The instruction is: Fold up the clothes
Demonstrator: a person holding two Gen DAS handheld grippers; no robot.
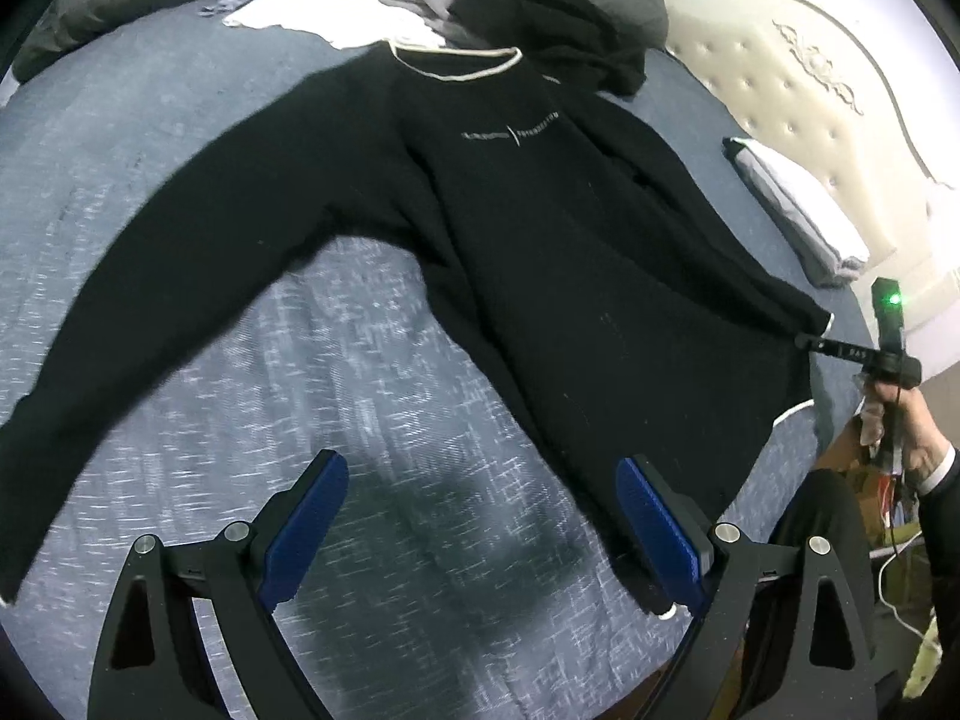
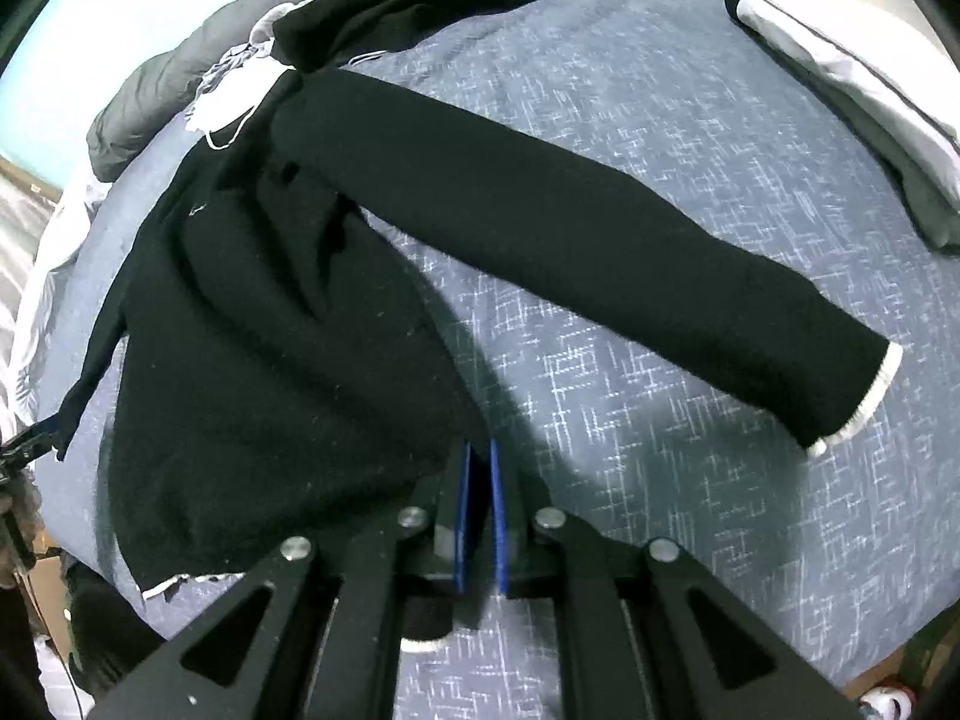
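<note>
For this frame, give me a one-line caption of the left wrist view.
Open left gripper above the blue bedspread, near the hem of a spread black sweater.

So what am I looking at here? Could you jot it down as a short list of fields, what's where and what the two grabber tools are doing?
surface: bed with blue patterned cover
main garment: black sweater, spread flat, sleeves out, white trim at neck and cuffs
left gripper: open, over the cover near the sweater's hem
right gripper: shut on the sweater's hem
unfolded pile: dark, grey and white clothes beyond the collar
folded stack: pale clothes near the headboard
</note>
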